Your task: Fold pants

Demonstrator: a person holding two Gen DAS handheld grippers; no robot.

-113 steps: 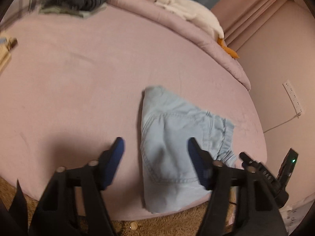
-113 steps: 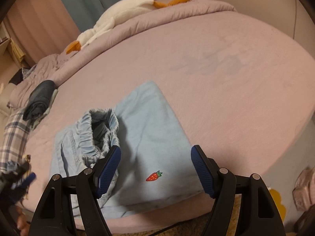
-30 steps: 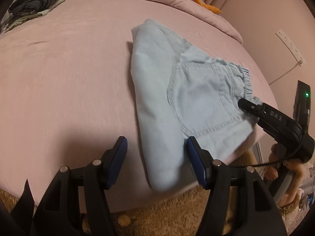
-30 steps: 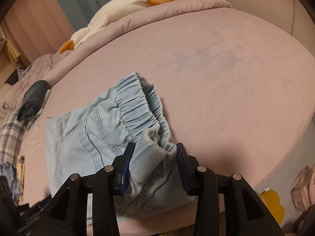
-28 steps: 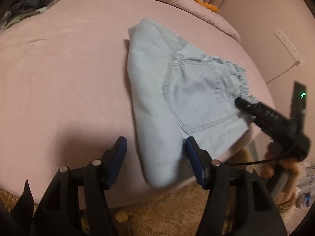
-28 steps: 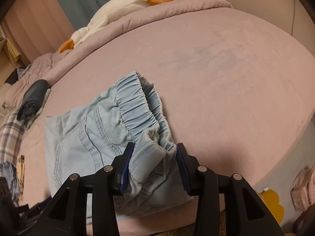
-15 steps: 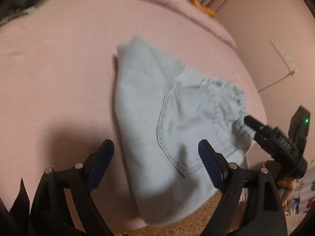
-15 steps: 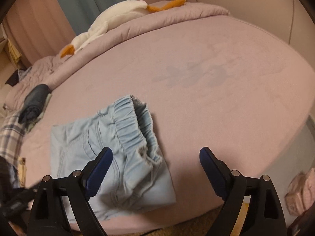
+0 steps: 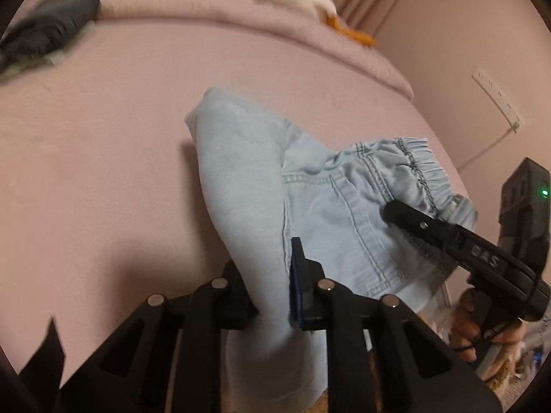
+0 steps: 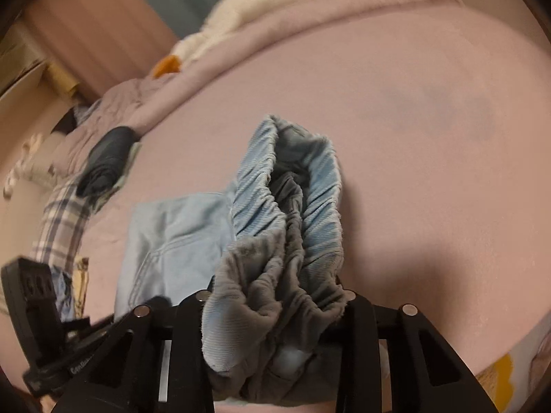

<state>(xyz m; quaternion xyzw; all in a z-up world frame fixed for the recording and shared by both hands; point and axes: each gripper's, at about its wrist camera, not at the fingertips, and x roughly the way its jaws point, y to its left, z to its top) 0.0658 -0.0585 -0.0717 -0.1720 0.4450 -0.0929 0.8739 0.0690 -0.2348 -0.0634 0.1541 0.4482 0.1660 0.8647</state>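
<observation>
I see the light blue pants [image 9: 248,186] lying folded on the pink bed [image 9: 86,158], near its front edge. My left gripper [image 9: 272,292] has just closed its jaws on the folded edge at six o'clock; my right gripper [image 10: 275,313] has just clamped the gathered waistband [image 10: 292,213].

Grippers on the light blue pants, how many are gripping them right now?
2. The left gripper clamps the folded leg edge of the light blue denim pants; the right gripper clamps the elastic waistband end.
</observation>
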